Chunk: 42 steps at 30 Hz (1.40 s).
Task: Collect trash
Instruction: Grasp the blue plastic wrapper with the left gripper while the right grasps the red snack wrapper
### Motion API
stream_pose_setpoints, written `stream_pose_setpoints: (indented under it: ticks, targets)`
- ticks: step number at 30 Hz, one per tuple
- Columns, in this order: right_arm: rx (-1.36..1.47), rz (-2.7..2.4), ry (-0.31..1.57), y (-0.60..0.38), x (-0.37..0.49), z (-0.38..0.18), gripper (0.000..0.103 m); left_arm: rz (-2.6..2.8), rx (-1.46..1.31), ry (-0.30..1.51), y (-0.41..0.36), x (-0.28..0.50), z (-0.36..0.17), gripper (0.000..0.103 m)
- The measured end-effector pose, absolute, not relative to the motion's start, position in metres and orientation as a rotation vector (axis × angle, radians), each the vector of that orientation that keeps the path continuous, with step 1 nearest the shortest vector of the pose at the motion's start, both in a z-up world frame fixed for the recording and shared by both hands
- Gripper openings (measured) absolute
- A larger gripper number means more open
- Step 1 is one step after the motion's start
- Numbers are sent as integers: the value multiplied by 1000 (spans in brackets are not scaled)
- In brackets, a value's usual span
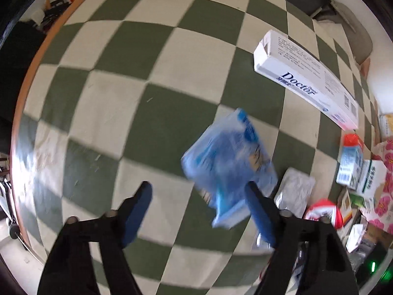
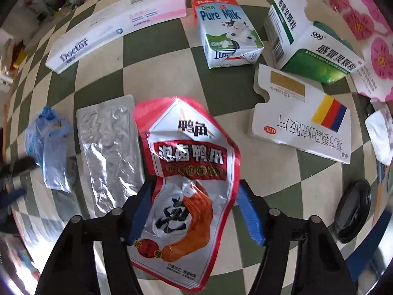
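A red snack pouch (image 2: 191, 162) lies on the green-and-cream checked cloth (image 2: 157, 59), directly under my right gripper (image 2: 194, 184). Both blue pads touch its side edges, and the pouch is creased and narrowed between them. In the left wrist view a blurred blue plastic packet (image 1: 228, 162) rests against the right finger of my left gripper (image 1: 198, 186). The left finger stands clear of the packet, over bare cloth. The same blue packet (image 2: 49, 147) shows at the left of the right wrist view, and the red pouch (image 1: 324, 211) peeks out behind the left gripper's right finger.
A crumpled silver foil pouch (image 2: 110, 152) lies between the two packets. Behind are a long toothpaste box (image 2: 115, 24), a milk carton (image 2: 228, 34), a green-and-white medicine box (image 2: 309, 39) and a white tablet box (image 2: 302, 120). A black lid (image 2: 353, 211) sits right. The table's orange edge (image 1: 32, 73) curves left.
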State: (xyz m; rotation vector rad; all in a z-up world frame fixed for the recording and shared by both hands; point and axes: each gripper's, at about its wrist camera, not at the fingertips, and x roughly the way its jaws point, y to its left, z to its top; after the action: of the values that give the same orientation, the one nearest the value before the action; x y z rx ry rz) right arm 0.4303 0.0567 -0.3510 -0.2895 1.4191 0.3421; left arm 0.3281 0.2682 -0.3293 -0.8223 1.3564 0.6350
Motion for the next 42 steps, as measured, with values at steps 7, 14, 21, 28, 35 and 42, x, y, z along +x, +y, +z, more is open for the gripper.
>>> stream_pose_setpoints:
  ticks: [7,14,21,28,35,42]
  targets:
    - [-361,345,1419,35,434,-346,58,567,-675,1386,251,350,-334,21]
    - [-341,354,1464,26,442,-357,76,541,-532,1415,223,334,-332,16]
    - [-378,361,1392,26,420,-353,58,542,-496,1402,212,329,-326,12]
    - [-360,399,1384,19,408,-341,53,535,-481,1362,199,325,-308,9]
    - [-325,449,1358,8,393,-319,52,513,-473,1297,195,303,-279,8]
    - [-277,511,1318,1,372,-284,5,483,-469,1205,176,256,-239,8]
